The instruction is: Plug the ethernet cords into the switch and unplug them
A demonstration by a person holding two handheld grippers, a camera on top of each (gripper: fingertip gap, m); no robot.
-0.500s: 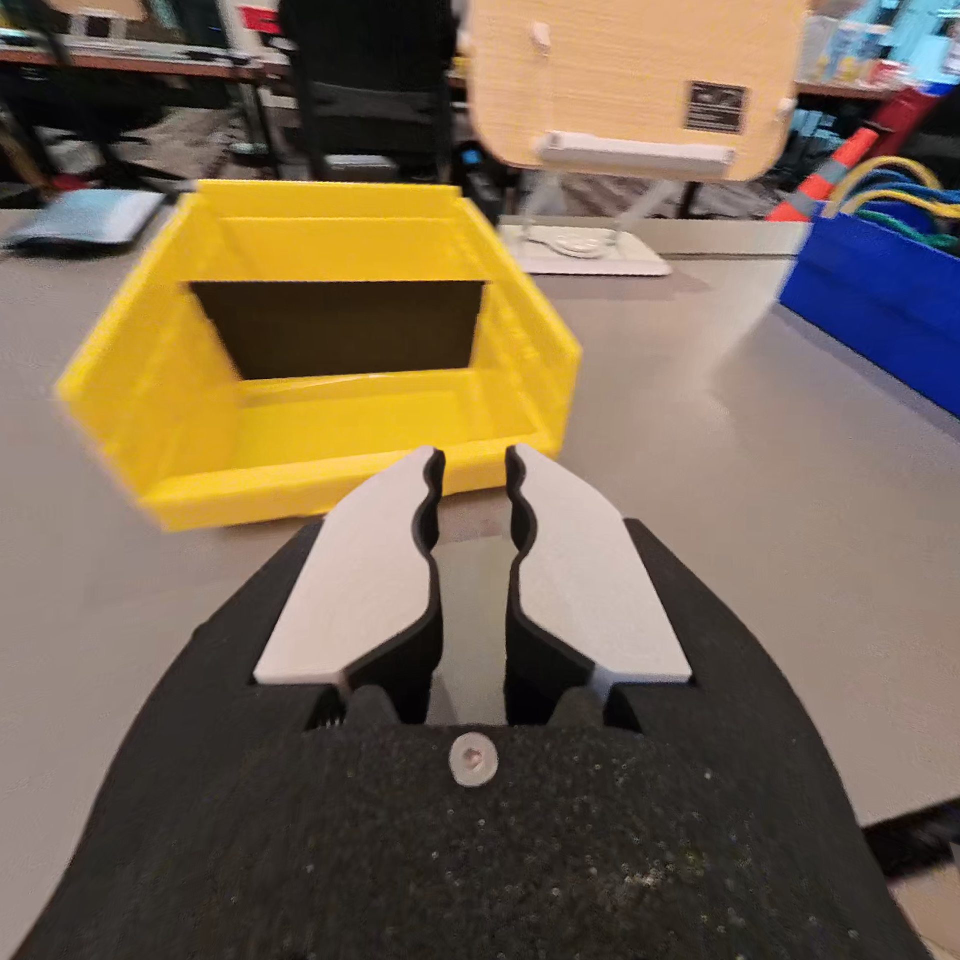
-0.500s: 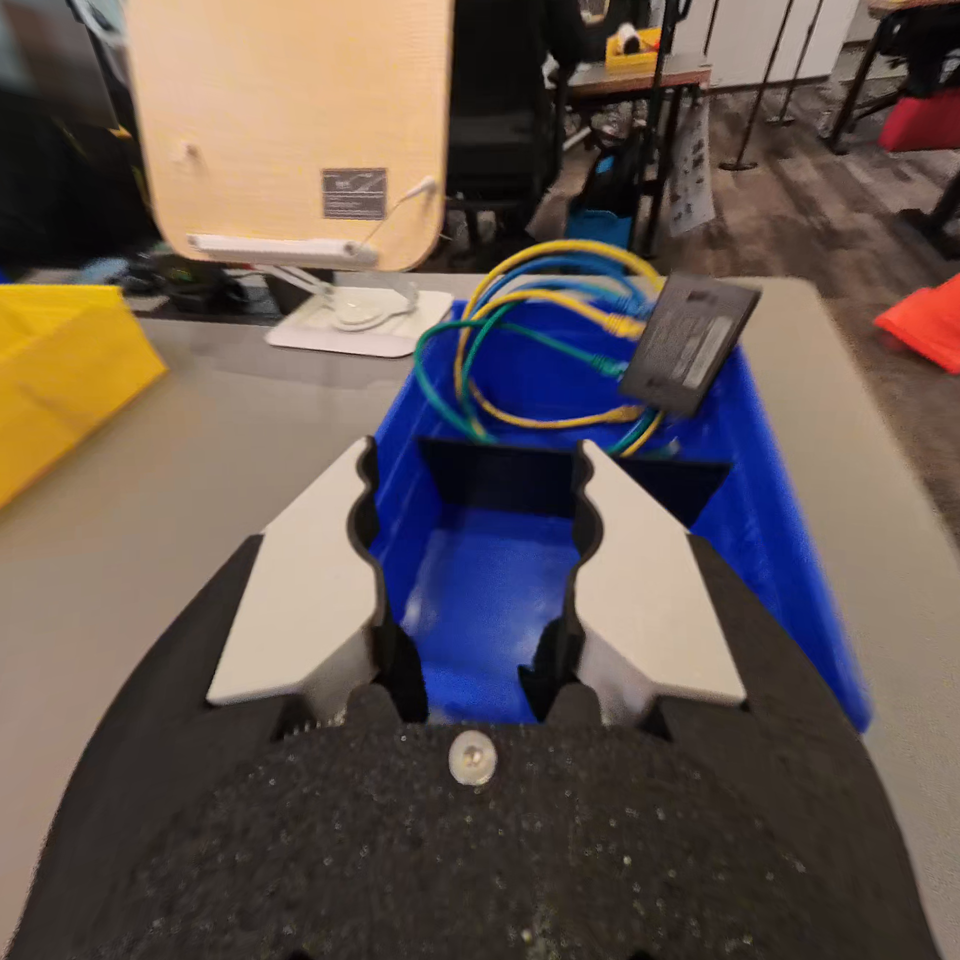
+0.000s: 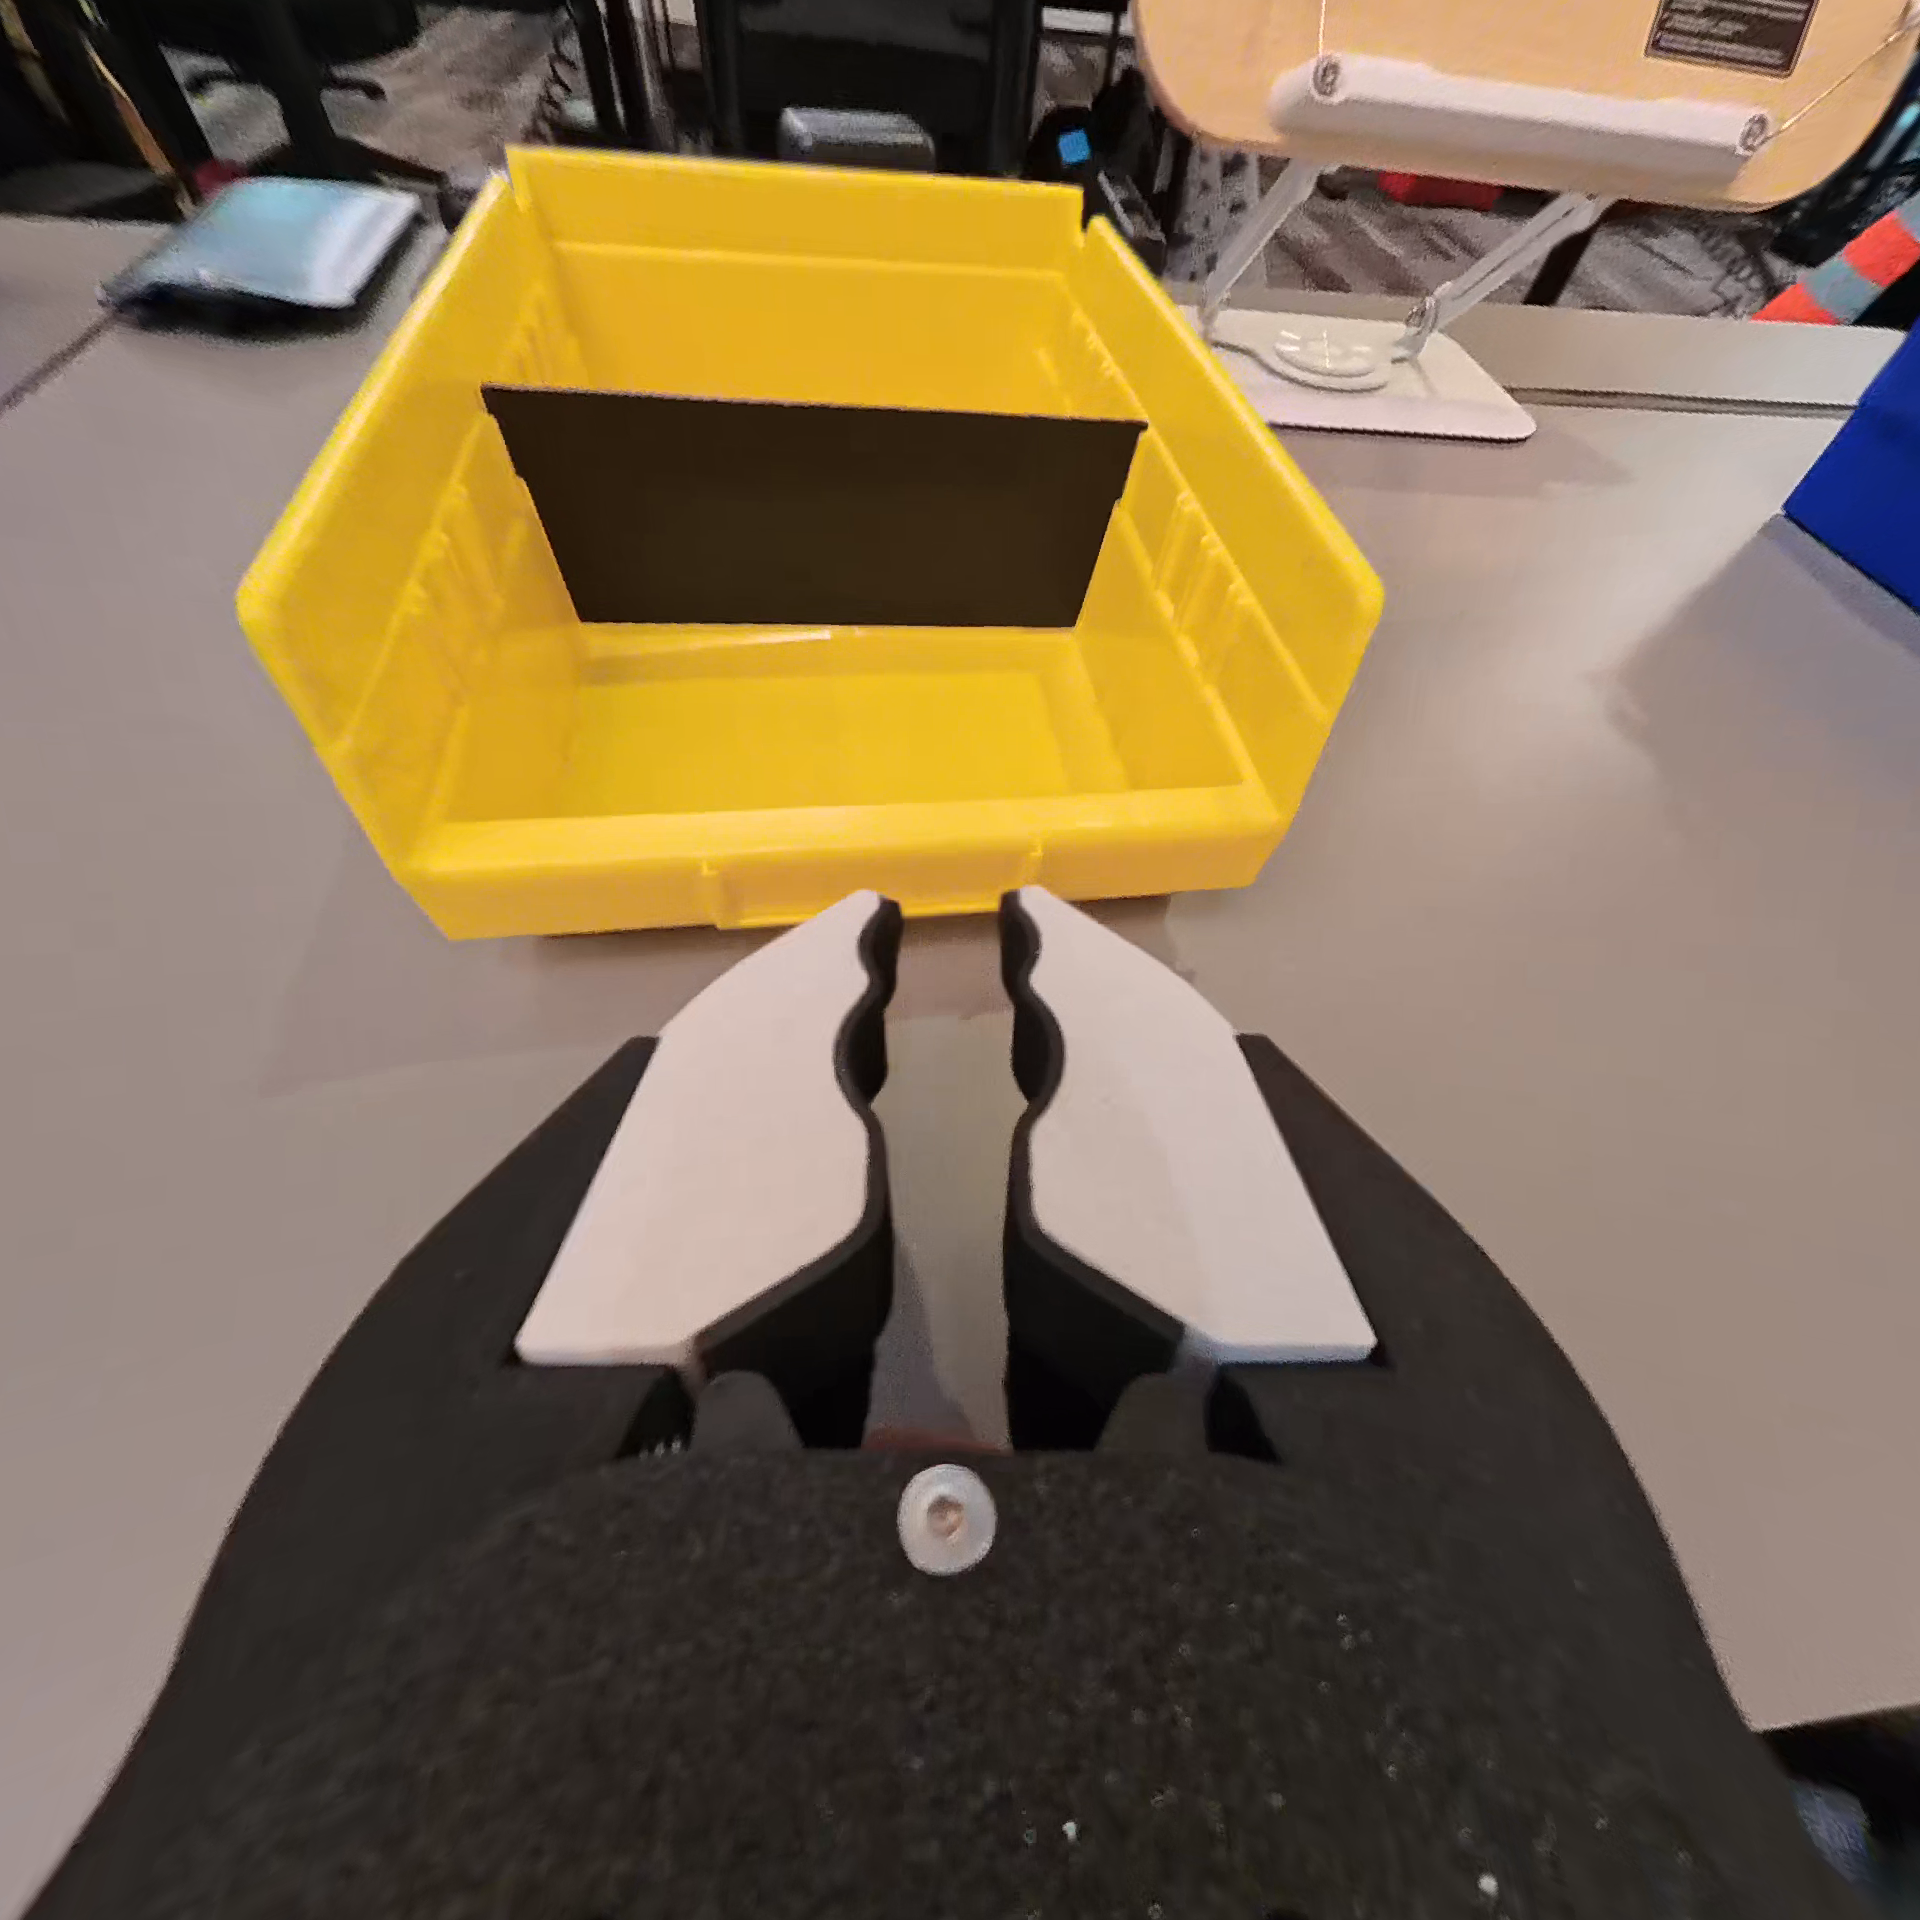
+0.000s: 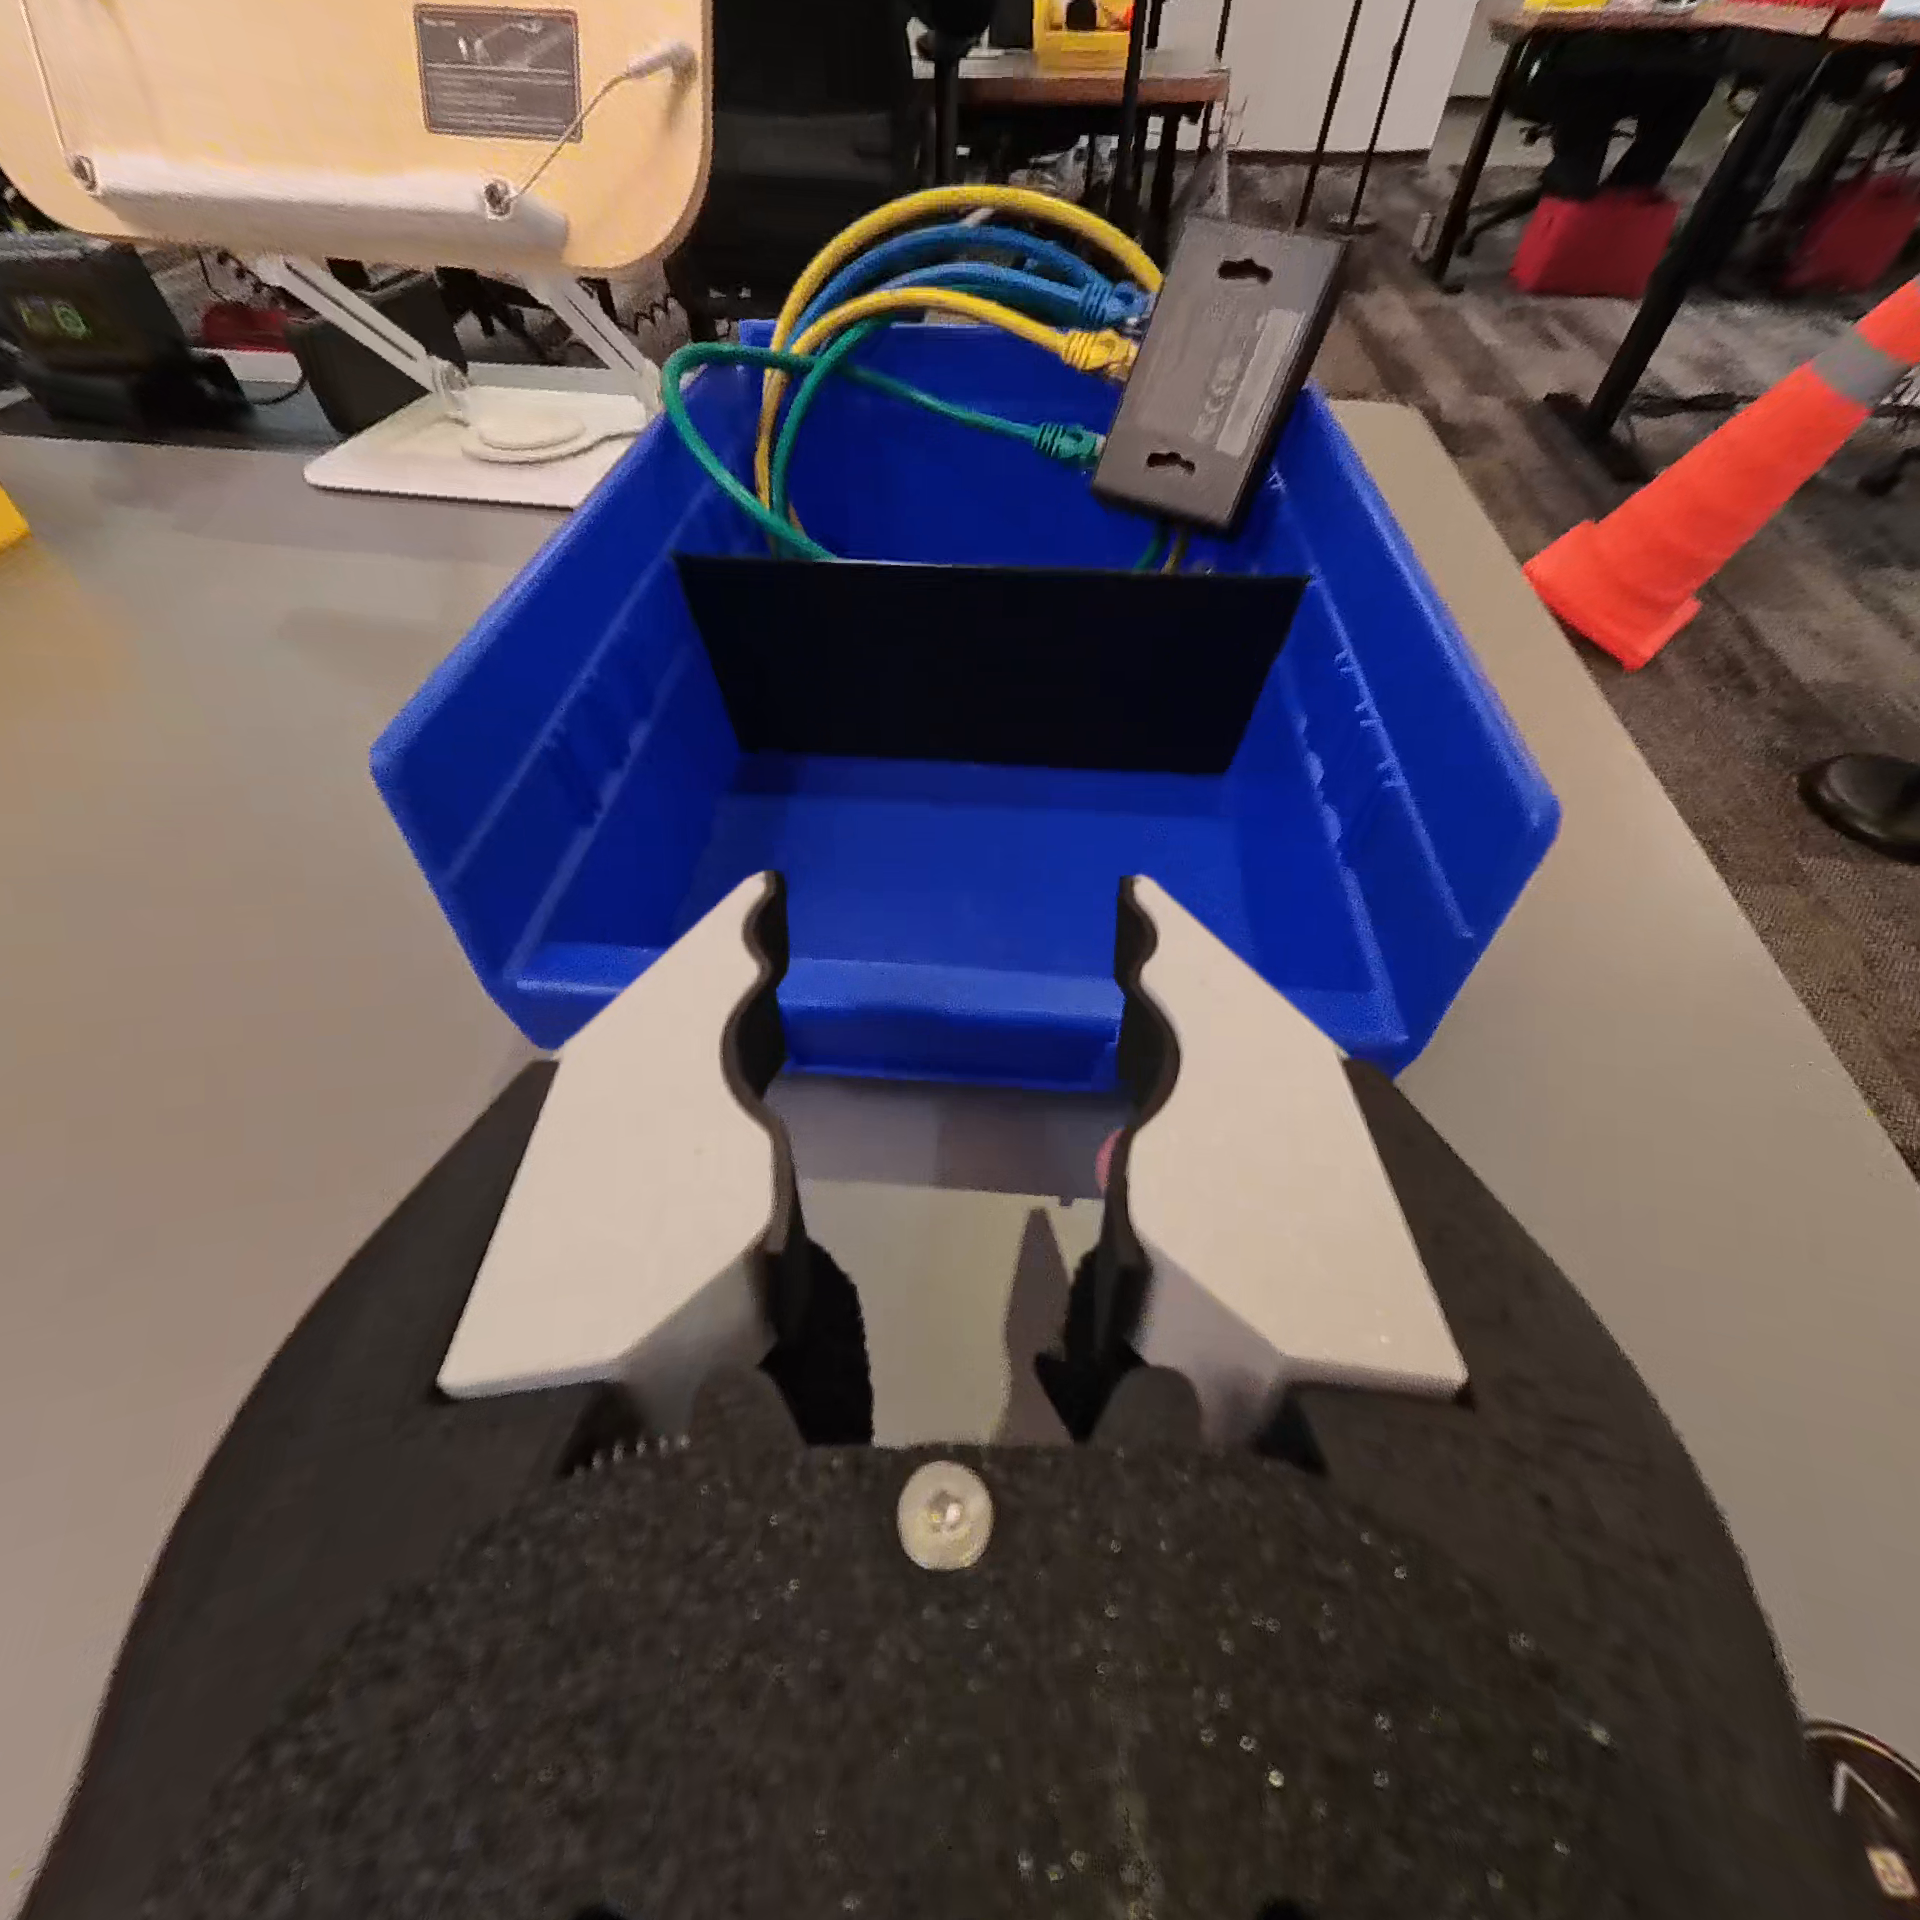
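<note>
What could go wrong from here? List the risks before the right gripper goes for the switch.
1. The switch leans tilted on the blue bin rim behind the black divider; a nudge could tip it.
2. The yellow, blue and green cords loop together, so pulling one may drag the others or the switch.
3. The right gripper must clear the divider to reach them; the left gripper faces the yellow bin, too far to steady anything.
</note>
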